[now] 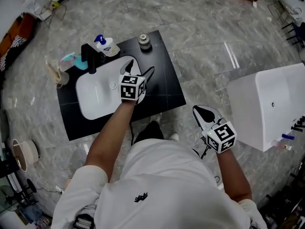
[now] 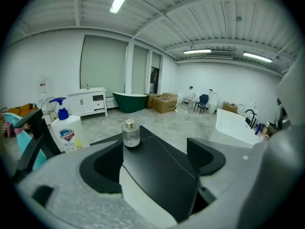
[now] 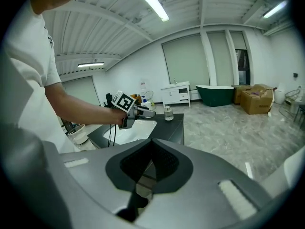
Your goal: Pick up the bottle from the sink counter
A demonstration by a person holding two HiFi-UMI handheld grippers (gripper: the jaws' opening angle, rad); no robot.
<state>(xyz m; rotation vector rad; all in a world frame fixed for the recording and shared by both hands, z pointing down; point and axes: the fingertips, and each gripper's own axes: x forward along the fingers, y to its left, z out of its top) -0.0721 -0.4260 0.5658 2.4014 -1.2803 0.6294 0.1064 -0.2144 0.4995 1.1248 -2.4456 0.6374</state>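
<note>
While the left gripper hangs over the basin, jaws spread wide and empty, the bottle stands upright at the far corner of the black counter; right gripper jaws pressed together, empty.

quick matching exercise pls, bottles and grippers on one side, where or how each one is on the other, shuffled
1. glass bottle
2. soap bottle
3. left gripper
4. right gripper

a. jaws together, over the floor
b. jaws apart, nothing held, over the black counter
c. white with a blue pump
d. clear, upright at the counter's far corner

Pairs: 1-d, 2-c, 3-b, 4-a
</note>
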